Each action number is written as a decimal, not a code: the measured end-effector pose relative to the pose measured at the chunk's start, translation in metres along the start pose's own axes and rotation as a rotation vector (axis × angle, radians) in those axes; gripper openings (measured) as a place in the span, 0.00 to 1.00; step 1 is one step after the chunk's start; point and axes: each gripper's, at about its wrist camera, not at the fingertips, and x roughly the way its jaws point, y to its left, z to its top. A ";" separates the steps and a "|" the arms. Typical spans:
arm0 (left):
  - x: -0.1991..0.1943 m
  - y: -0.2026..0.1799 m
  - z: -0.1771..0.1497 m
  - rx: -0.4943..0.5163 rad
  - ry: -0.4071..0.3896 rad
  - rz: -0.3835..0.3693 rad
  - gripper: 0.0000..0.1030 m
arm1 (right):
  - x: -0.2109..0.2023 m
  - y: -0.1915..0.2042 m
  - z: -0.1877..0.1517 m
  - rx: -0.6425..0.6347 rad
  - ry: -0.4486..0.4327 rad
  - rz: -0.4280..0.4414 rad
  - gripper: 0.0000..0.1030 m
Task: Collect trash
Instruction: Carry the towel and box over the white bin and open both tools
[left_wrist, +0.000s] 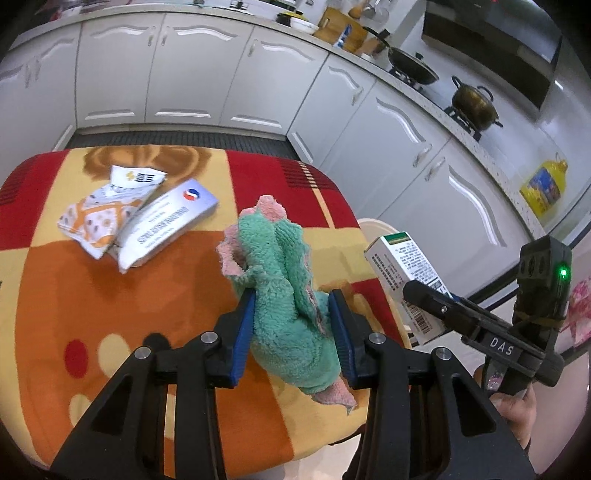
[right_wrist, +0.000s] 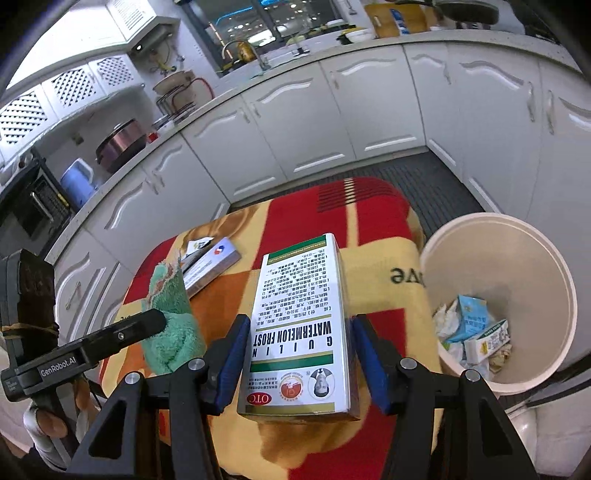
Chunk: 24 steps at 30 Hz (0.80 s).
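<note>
Around me, white kitchen cabinets curve behind a small surface draped in a red, orange and yellow patterned blanket. On its far part lie a crumpled white and orange paper wrapper and a flat silver-white carton, touching each other. My left fingers grip a green and pink terry cloth, its long axis running up and away from me. My right fingers clamp a white and green medicine box, its length pointing straight ahead above the blanket. Just to my right stands a round cream plastic bin holding discarded cartons and paper.
</note>
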 end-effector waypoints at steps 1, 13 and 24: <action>0.001 -0.003 0.000 0.005 0.003 -0.001 0.36 | -0.001 -0.003 0.001 0.006 -0.002 -0.002 0.53; 0.030 -0.048 0.013 0.069 0.029 -0.043 0.34 | -0.022 -0.053 0.007 0.100 -0.044 -0.052 0.53; 0.077 -0.084 0.027 0.105 0.077 -0.067 0.30 | -0.027 -0.100 0.003 0.190 -0.046 -0.096 0.53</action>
